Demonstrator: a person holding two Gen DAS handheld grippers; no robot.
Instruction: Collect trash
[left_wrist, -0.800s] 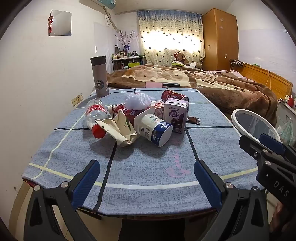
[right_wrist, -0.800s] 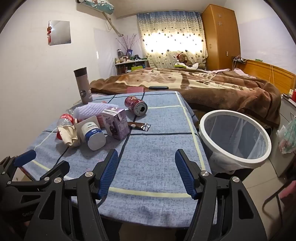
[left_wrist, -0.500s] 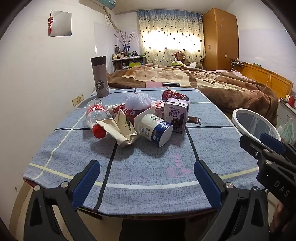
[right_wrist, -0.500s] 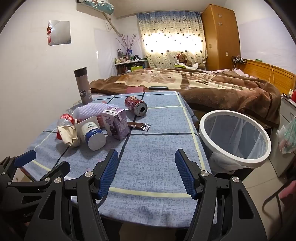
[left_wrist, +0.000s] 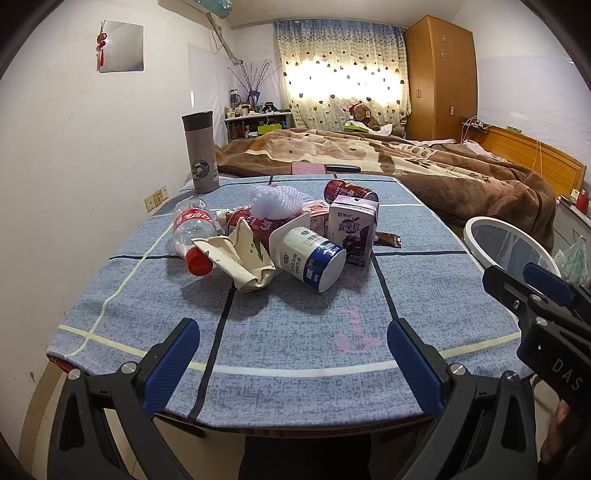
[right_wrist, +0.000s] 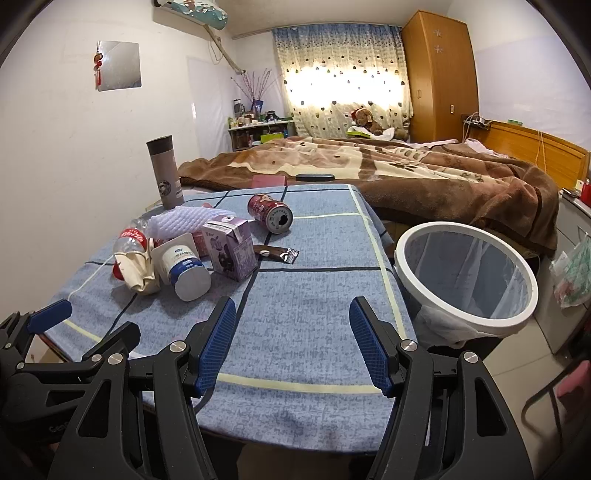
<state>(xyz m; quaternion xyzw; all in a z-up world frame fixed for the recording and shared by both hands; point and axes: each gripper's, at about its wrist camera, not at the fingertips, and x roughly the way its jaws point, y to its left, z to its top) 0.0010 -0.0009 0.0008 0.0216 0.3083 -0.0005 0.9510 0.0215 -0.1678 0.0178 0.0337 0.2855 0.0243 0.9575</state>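
A pile of trash lies on the blue tablecloth (left_wrist: 295, 332): a white and blue yogurt cup (left_wrist: 310, 258) on its side, a purple drink carton (left_wrist: 352, 229), a crumpled cream paper bag (left_wrist: 243, 258), a clear bottle with red cap (left_wrist: 190, 236), a red can (left_wrist: 349, 192), white foam netting (left_wrist: 275, 201) and a brown wrapper (left_wrist: 388, 239). A white-rimmed bin (right_wrist: 465, 277) stands right of the table. My left gripper (left_wrist: 291, 354) is open and empty at the table's near edge. My right gripper (right_wrist: 291, 343) is open and empty, over the near right part of the table.
A grey thermos (left_wrist: 199, 151) stands upright at the table's far left corner. A bed with a brown blanket (left_wrist: 424, 166) lies behind the table. A white wall runs along the left. A pink box (right_wrist: 269, 181) and a black remote (right_wrist: 314, 177) lie on the bed edge.
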